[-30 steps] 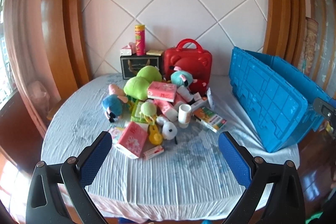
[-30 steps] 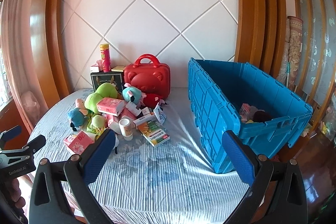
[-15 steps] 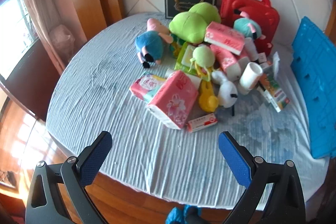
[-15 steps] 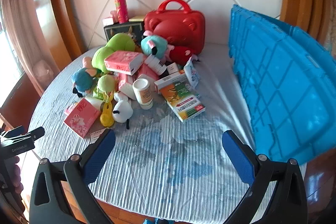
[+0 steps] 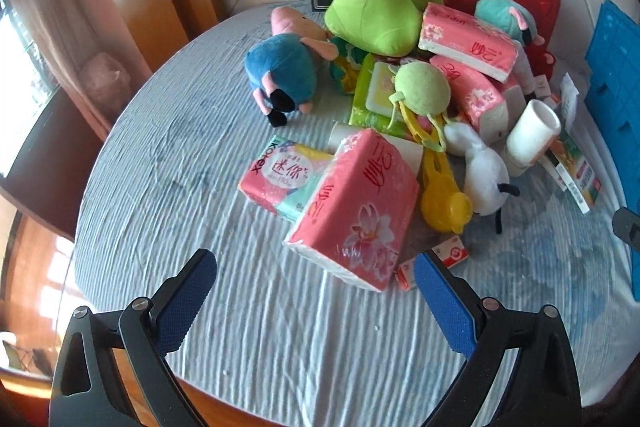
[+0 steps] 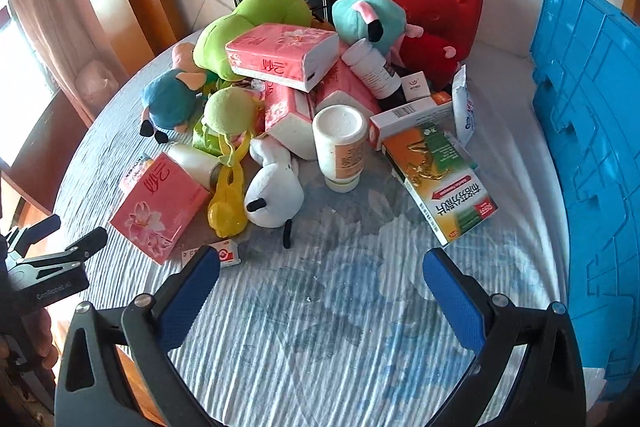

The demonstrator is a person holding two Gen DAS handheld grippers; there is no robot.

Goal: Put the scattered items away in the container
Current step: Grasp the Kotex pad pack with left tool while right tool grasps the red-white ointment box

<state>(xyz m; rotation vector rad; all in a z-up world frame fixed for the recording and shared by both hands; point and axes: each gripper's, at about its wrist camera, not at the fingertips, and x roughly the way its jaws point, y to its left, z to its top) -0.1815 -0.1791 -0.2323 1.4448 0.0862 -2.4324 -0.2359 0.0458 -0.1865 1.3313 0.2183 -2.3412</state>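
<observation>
The left gripper (image 5: 315, 281) hung wide open just short of a pink tissue pack (image 5: 354, 211). The messy pile sat mid-table. The right gripper (image 6: 322, 273) gaped empty too, and the blue crate (image 6: 592, 163) stood far right.
</observation>
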